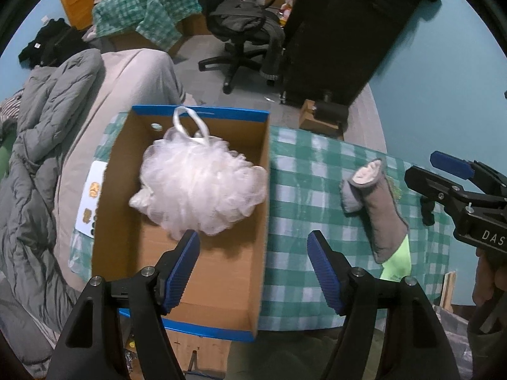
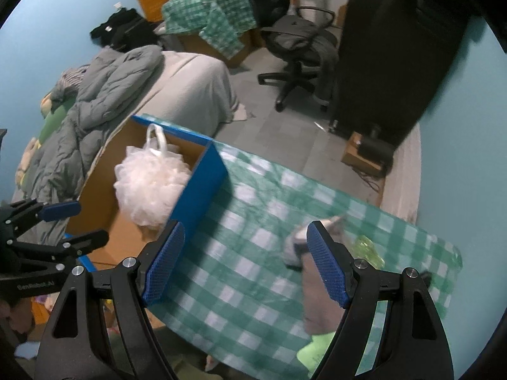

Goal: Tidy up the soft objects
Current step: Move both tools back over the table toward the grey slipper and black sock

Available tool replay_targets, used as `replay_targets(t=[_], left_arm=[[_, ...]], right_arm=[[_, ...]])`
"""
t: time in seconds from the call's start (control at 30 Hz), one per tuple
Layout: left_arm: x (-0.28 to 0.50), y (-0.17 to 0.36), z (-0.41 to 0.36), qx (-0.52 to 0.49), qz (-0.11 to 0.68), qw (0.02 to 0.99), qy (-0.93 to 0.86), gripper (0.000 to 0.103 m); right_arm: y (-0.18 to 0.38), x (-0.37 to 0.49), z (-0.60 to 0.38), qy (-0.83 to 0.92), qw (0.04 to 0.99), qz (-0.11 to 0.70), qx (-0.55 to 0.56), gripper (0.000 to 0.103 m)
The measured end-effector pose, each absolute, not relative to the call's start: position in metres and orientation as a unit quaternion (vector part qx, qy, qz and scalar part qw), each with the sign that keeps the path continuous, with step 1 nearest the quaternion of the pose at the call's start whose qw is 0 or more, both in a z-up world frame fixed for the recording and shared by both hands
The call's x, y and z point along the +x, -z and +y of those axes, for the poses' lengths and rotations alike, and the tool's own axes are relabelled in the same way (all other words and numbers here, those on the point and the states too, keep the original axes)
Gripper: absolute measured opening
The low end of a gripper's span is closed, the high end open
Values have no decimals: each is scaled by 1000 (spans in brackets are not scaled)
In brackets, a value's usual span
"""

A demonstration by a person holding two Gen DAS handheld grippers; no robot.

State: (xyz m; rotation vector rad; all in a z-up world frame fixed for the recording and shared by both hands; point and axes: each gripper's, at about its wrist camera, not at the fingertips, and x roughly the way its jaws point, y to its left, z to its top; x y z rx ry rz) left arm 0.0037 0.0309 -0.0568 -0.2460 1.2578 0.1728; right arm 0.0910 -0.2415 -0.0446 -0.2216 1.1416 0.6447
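A white mesh bath puff [image 1: 199, 190] lies inside the open blue cardboard box [image 1: 263, 221]; it also shows in the right wrist view [image 2: 149, 183], as does the box [image 2: 202, 186]. A grey sock with a neon green toe [image 1: 383, 215] lies on the green checked tablecloth [image 1: 304, 190] right of the box. My left gripper [image 1: 253, 266] is open and empty above the box's near right part. My right gripper [image 2: 245, 259] is open and empty over the cloth, its right finger above the sock [image 2: 317, 297]. The right gripper also shows in the left wrist view [image 1: 443, 177].
A bed with a grey duvet [image 1: 47, 133] lies left of the table. An office chair [image 1: 247, 34] and a dark cabinet [image 1: 342, 31] stand beyond. A yellow-green item [image 2: 367, 247] lies on the cloth past the sock. The left gripper shows at the left of the right wrist view [image 2: 63, 224].
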Motion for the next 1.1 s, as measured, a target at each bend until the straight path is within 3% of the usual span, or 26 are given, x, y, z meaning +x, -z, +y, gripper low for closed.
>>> replay_targets(t=[1.1], left_arm=[[44, 103, -90, -108, 636, 765, -4, 78]], right_arm=[[85, 112, -439, -160, 796, 583, -37, 80]])
